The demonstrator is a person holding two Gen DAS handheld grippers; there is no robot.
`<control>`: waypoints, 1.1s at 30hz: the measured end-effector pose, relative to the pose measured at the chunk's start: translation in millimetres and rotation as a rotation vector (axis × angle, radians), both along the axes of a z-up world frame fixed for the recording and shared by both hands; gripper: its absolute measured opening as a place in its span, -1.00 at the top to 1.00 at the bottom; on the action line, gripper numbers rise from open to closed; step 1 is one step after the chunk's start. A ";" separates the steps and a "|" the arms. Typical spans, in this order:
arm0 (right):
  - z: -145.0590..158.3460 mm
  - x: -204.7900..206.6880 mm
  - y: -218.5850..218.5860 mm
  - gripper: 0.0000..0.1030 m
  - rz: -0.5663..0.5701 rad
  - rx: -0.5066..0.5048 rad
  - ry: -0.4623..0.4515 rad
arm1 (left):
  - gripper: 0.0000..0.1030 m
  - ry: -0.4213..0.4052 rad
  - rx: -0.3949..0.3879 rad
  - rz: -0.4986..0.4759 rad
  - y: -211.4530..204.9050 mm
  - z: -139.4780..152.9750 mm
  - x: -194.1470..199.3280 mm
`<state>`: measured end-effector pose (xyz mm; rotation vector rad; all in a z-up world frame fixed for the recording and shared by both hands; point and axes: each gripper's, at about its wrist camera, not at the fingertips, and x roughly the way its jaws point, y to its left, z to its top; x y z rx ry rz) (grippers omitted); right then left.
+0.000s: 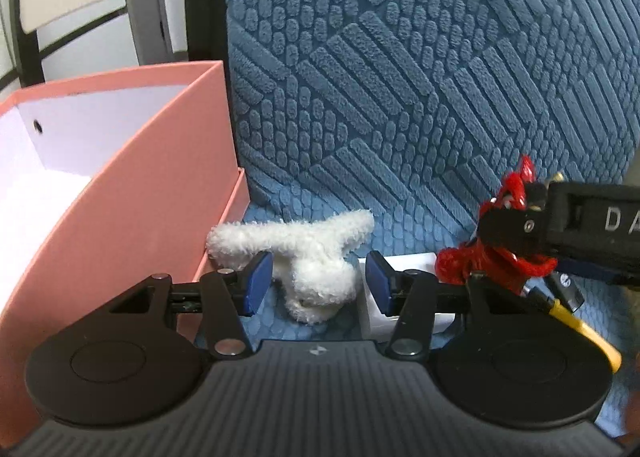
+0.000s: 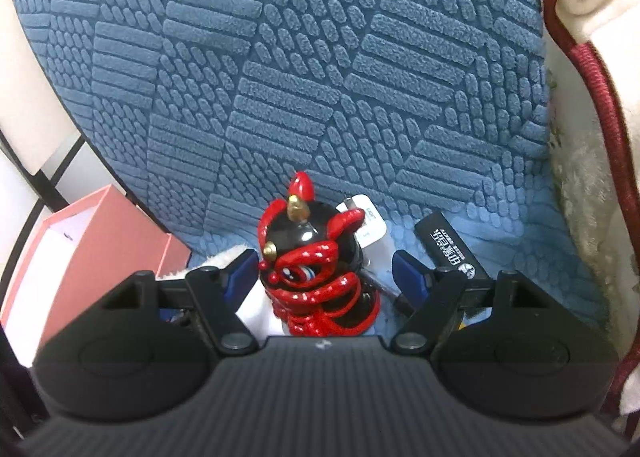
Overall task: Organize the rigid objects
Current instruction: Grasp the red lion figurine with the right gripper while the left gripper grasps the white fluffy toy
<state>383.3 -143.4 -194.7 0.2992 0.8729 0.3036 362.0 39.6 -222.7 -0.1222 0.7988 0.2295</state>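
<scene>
Figurine (image 2: pixel 316 261), the red-and-black lion one, sits between the right gripper (image 2: pixel 320 277) fingers, spread wide and not touching it, probably lining up a grab. Left gripper (image 1: pixel 316 283) fingers stand apart around a white fuzzy thing (image 1: pixel 308 257), pink box (image 1: pixel 120 177) just beside.

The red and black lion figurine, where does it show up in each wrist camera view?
Left wrist view: the glossy red and black lion figurine sits at the right edge, partly behind the right gripper.
Right wrist view: it stands at bottom centre, between the gripper's open blue pads, untouched.
Shared landmark: the pink cardboard box, on the left in both.
</scene>
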 end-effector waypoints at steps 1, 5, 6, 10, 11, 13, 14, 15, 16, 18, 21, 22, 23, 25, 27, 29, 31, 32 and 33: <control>-1.3 1.7 0.8 -0.47 0.001 0.001 0.005 | -0.10 0.000 -0.016 -0.001 1.4 -0.3 1.0; -5.1 8.5 2.5 -0.48 0.002 0.000 0.023 | 0.28 -0.011 -0.031 -0.028 -0.9 -0.2 -1.0; -7.3 12.7 4.4 -0.47 0.003 0.001 0.032 | 0.31 -0.010 -0.023 -0.031 -2.3 0.1 -1.4; -10.3 20.9 7.6 -0.29 0.030 0.034 0.056 | 0.36 -0.007 -0.077 -0.027 5.5 2.9 -4.4; -9.7 22.0 8.3 -0.20 0.031 0.026 0.062 | 0.40 -0.006 -0.092 -0.024 8.4 3.5 -4.7; -9.1 24.0 8.6 -0.19 0.036 0.011 0.073 | 0.69 -0.005 -0.102 -0.017 12.5 4.7 -6.6; -8.5 24.9 8.1 -0.19 0.034 0.012 0.080 | 0.71 -0.004 -0.106 -0.020 13.9 5.4 -7.8; -6.8 25.0 7.1 -0.19 0.030 0.013 0.083 | 0.72 -0.002 -0.116 -0.021 15.9 6.0 -9.8; -5.4 25.3 6.6 -0.19 0.030 0.013 0.087 | 0.73 -0.001 -0.124 -0.023 17.1 6.5 -12.0; -1.4 24.2 4.5 -0.19 0.023 0.015 0.090 | 0.76 0.000 -0.127 -0.033 17.7 7.4 -15.1; 1.7 22.3 -0.9 -0.19 0.003 0.013 0.104 | 0.78 0.003 -0.144 -0.034 19.9 9.2 -20.5; 2.1 21.0 -2.5 -0.19 -0.003 0.013 0.107 | 0.78 0.005 -0.152 -0.037 20.4 10.4 -23.1; 3.2 18.3 -3.2 -0.19 -0.006 0.013 0.109 | 0.79 0.005 -0.156 -0.040 20.9 12.6 -28.4; 6.4 13.2 -2.4 -0.19 -0.009 0.013 0.108 | 0.79 0.006 -0.166 -0.047 20.4 14.9 -35.6; 11.4 8.0 -0.7 -0.19 -0.005 0.004 0.101 | 0.80 0.011 -0.181 -0.056 20.3 16.2 -41.8; 14.8 -0.8 1.3 -0.19 -0.002 -0.011 0.089 | 0.80 0.015 -0.197 -0.063 21.2 17.4 -49.5; 16.5 -16.1 -3.9 -0.19 0.001 -0.017 0.082 | 0.81 0.020 -0.212 -0.064 21.9 18.2 -55.7; 18.2 -20.9 -5.0 -0.19 0.000 -0.023 0.078 | 0.81 0.022 -0.221 -0.063 22.7 19.0 -59.3; 20.2 -25.7 -6.3 -0.19 -0.002 -0.033 0.071 | 0.82 0.023 -0.231 -0.064 23.5 19.8 -62.8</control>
